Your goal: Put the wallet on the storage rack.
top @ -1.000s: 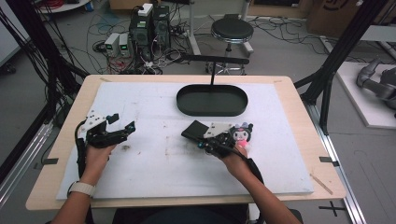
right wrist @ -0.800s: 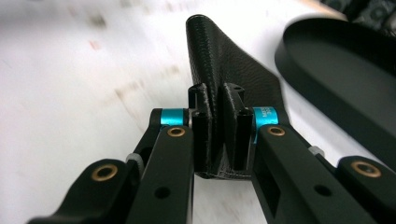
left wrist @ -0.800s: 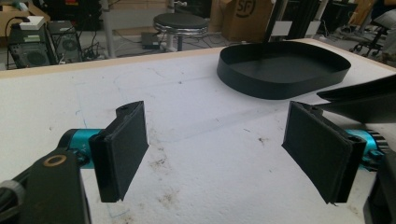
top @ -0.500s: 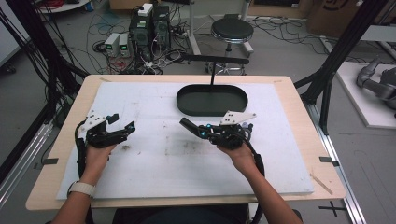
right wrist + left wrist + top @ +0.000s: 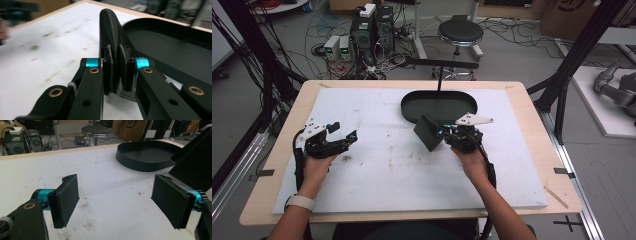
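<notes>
Holding one black wallet (image 5: 429,132): right gripper (image 5: 447,134) | one tray (image 5: 439,97) | left gripper (image 5: 343,134) jaws apart

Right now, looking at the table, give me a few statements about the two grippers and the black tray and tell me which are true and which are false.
1. The left gripper is open with nothing between its jaws. True.
2. The right gripper is empty. False: it is shut on a flat black textured piece, held on edge.
3. The black oval tray sits at the far side of the white mat. True.
4. The tray holds a toy. False: nothing shows inside it.
5. The left gripper rests inside the tray. False: it sits over the mat's left side, well apart from the tray.
</notes>
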{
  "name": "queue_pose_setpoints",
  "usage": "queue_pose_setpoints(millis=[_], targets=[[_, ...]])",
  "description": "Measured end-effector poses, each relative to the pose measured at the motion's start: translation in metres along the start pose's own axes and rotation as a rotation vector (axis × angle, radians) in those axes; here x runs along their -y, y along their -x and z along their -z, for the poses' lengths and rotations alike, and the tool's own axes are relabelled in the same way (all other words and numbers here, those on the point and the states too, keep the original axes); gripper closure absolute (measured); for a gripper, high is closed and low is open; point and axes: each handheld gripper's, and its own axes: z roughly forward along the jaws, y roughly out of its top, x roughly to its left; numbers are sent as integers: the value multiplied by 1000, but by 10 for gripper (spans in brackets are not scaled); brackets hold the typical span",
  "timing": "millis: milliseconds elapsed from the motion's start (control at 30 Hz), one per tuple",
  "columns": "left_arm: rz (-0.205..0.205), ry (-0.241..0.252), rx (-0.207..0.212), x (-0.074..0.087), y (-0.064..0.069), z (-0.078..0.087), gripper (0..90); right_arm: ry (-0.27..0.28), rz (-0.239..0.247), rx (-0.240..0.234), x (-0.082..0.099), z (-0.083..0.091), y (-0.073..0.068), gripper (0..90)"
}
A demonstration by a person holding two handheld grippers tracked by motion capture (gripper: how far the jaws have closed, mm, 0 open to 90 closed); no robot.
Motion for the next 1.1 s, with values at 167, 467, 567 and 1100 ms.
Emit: queue_pose_setpoints(millis=[167, 467, 567, 1100], targets=[[1, -3, -2, 0, -1, -1, 217, -22, -167, -8, 3, -2, 23, 822], [6, 0, -5, 0, -2, 0, 218, -6, -184, -42, 1, -6, 26, 640], [6, -1, -3, 0, -1, -1, 218, -43, -138, -17, 0, -12, 21, 583], [4, 4, -3, 0, -1, -1, 222, -88, 50, 77, 2, -41, 0, 451]])
